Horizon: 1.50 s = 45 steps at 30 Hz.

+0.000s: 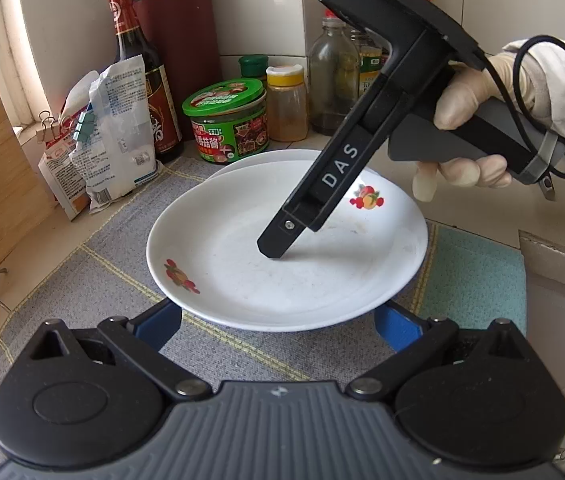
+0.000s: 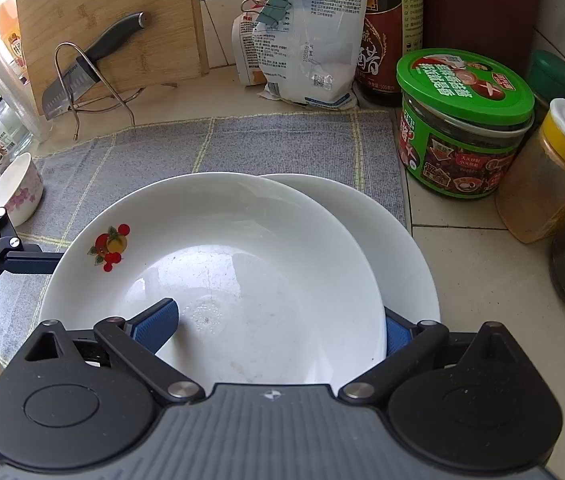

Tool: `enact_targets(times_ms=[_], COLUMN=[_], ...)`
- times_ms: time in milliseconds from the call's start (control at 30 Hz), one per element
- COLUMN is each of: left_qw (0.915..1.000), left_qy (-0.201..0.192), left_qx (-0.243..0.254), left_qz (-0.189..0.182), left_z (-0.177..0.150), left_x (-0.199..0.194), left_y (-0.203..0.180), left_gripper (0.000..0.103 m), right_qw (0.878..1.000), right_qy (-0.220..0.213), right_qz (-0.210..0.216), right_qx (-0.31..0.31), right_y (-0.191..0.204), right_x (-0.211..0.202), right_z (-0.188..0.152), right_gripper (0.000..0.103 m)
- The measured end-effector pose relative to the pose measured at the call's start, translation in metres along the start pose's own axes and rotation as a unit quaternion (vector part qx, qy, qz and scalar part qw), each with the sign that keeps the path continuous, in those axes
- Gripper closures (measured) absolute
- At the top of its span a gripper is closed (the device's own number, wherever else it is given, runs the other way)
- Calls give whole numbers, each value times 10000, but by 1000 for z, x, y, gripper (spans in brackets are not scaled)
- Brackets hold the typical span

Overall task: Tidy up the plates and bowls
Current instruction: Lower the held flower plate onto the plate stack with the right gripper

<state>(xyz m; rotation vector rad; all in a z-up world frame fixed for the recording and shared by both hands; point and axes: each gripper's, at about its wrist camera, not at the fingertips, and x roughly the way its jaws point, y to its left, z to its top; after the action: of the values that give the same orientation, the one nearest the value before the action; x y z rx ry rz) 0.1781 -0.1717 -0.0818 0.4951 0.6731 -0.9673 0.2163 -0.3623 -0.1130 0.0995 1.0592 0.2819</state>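
Note:
A white plate with fruit decals (image 1: 242, 264) (image 2: 242, 248) lies on top of a second white plate (image 1: 282, 158) (image 2: 406, 248) on a grey cloth. My left gripper (image 1: 278, 326) is open, its blue fingers low at the top plate's near edge, tips hidden under the rim. My right gripper (image 2: 278, 326) is open wide, one blue finger (image 2: 158, 320) resting inside the top plate and the other beyond its rim. In the left wrist view its black finger (image 1: 278, 246) touches the plate's middle. Two small bowls (image 2: 14, 188) stand at the left.
Behind the plates stand a green-lidded jar (image 1: 226, 120) (image 2: 462, 120), a yellow-capped spice jar (image 1: 286, 100) (image 2: 550, 172), a dark sauce bottle (image 1: 146, 76), clipped bags (image 2: 306, 40) and a knife block (image 1: 178, 40). A cutting board and knife (image 2: 94, 60) lean at the left. A teal cloth (image 1: 478, 276) lies at the right.

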Motion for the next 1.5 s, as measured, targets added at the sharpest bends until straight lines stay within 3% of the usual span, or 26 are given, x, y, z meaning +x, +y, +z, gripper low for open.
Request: enact_targets(times_ms=[1500], left_qw=[9998], left_qy=[-119], left_qx=[107], left_qz=[-68], left_z=[0], left_x=[5], left_y=[5], left_gripper=[1], right_qw=[9988], right_qy=[-110], right_qz=[-135], right_qx=[460], right_y=[-1], right_x=[-41], right_z=[-26], right_gripper=[0])
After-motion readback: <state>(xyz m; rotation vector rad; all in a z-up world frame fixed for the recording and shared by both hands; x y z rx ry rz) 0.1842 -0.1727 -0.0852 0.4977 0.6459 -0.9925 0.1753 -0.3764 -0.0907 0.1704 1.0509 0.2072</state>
